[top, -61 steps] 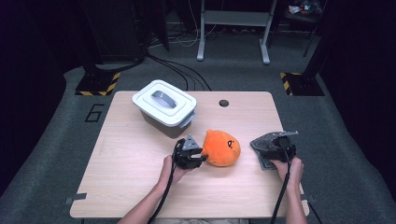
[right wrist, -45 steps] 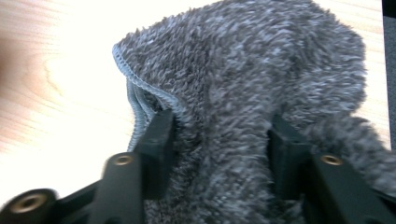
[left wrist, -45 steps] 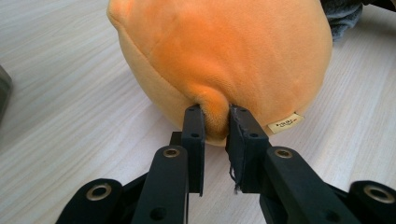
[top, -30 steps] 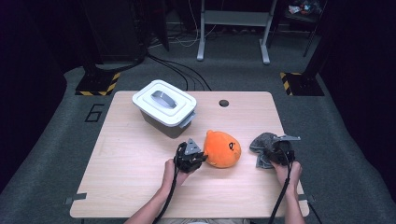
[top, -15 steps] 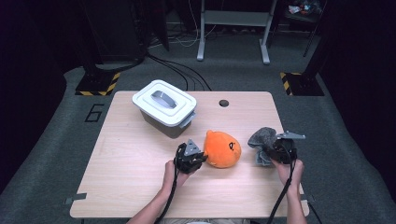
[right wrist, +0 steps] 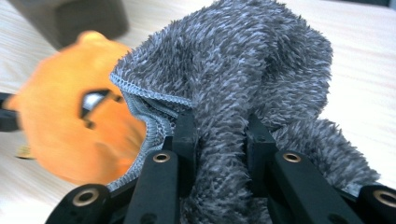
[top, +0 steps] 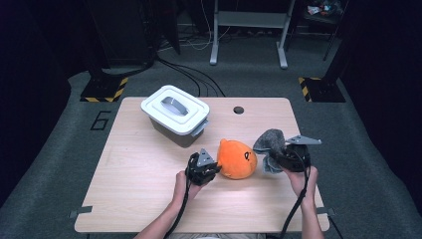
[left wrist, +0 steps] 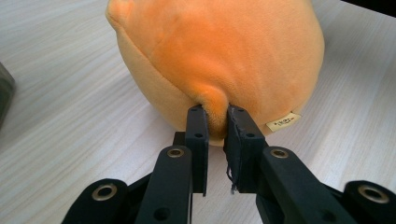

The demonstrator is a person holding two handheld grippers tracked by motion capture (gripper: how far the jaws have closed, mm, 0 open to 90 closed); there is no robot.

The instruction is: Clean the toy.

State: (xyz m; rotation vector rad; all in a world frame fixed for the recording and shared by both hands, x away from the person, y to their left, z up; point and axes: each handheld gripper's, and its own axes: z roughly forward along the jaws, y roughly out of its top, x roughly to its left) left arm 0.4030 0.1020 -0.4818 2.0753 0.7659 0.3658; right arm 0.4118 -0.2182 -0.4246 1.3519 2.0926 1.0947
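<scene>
An orange plush toy lies on the wooden table, near the front middle. My left gripper sits at its left side, shut on a small fold of the orange plush toy; the two black fingertips pinch the fabric between them. My right gripper is to the toy's right, raised off the table, shut on a fluffy grey cloth. In the right gripper view the grey cloth bunches between the jaws and drapes over them, with the orange toy blurred behind at the left.
A white lidded container with a grey handle stands at the back left of the table. A dark round hole sits near the back edge. Bare wood lies at the front left.
My right gripper has lifted the grey cloth off the table and carried it a little toward the toy. My left gripper and the orange toy have stayed where they were.
</scene>
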